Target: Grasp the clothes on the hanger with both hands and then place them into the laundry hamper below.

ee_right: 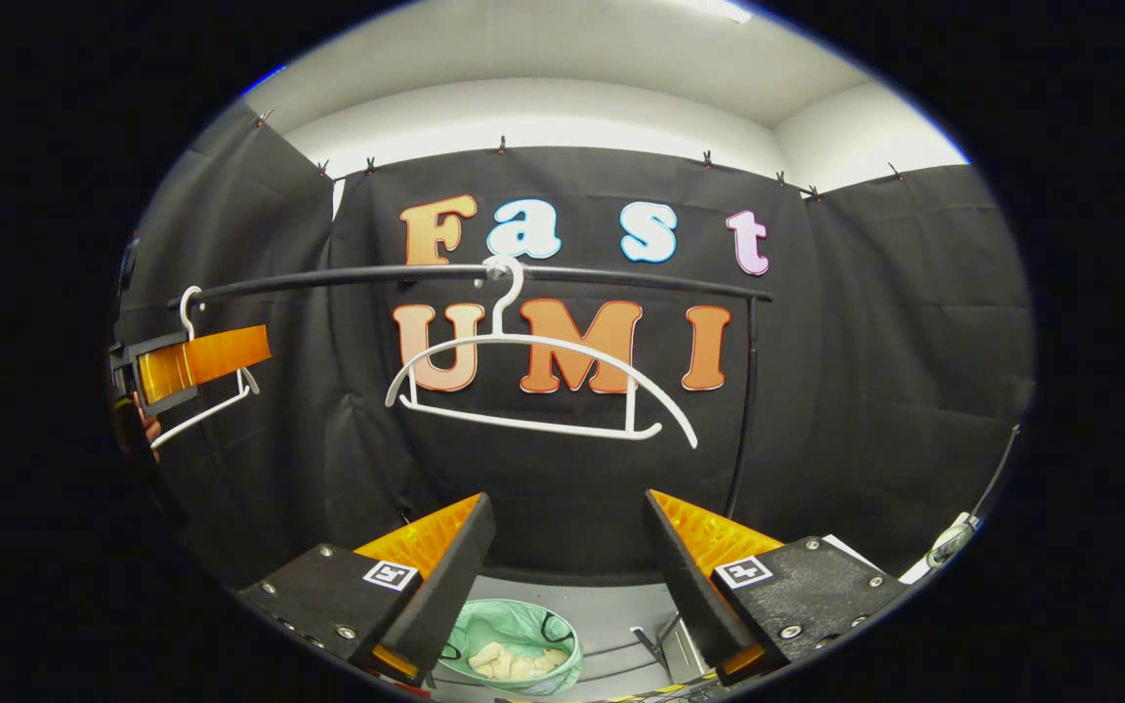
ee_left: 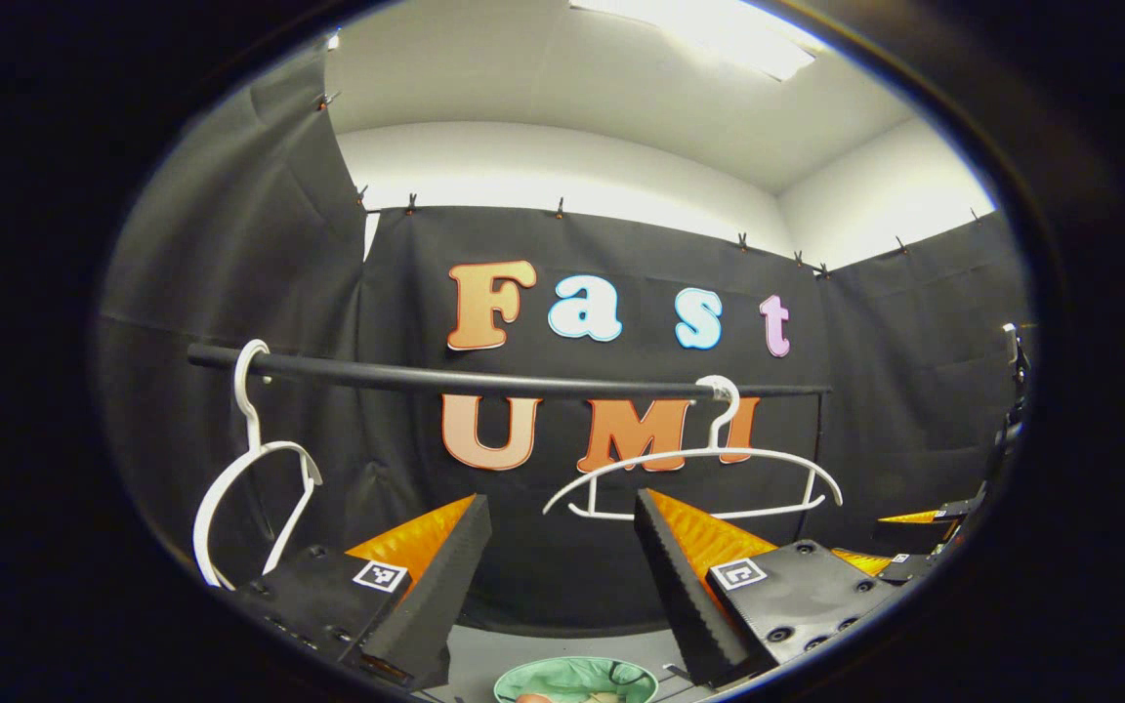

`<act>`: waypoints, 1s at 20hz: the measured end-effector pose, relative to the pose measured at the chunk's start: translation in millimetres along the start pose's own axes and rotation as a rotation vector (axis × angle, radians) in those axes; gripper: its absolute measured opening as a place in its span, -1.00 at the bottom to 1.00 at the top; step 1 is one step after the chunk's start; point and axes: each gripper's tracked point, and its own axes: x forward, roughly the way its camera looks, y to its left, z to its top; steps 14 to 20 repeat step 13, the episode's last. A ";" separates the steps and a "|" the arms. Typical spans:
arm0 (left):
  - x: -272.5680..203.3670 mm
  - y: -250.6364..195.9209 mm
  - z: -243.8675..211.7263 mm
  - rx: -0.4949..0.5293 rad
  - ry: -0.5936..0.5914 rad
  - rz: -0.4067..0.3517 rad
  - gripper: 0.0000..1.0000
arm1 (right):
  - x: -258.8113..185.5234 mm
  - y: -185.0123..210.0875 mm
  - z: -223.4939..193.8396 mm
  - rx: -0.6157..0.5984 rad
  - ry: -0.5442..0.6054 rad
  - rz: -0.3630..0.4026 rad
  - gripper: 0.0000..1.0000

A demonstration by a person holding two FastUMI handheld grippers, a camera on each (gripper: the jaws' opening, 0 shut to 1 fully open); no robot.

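Hanging bare on rail (ee_right: 621, 278): hangers (ee_right: 533, 386); clothes (ee_right: 514, 664) in hamper (ee_right: 562, 656); both grippers (ee_left: 562, 576) (ee_right: 572, 576) open, empty.

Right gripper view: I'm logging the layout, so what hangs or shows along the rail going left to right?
The other gripper at the far left edge, in front of a side-turned white hanger → the bare white hanger hooked mid-rail → the rail's upright post.
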 end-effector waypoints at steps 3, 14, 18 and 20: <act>6.1 8.5 -3.5 -0.023 0.005 0.023 0.94 | -4.2 -3.8 9.3 0.021 -0.026 -0.003 0.90; 27.9 9.8 -32.8 -0.050 0.043 0.041 1.00 | 1.7 -28.3 -1.4 0.070 -0.026 -0.022 0.90; 27.9 9.8 -32.8 -0.050 0.043 0.041 1.00 | 1.7 -28.3 -1.4 0.070 -0.026 -0.022 0.90; 27.9 9.8 -32.8 -0.050 0.043 0.041 1.00 | 1.7 -28.3 -1.4 0.070 -0.026 -0.022 0.90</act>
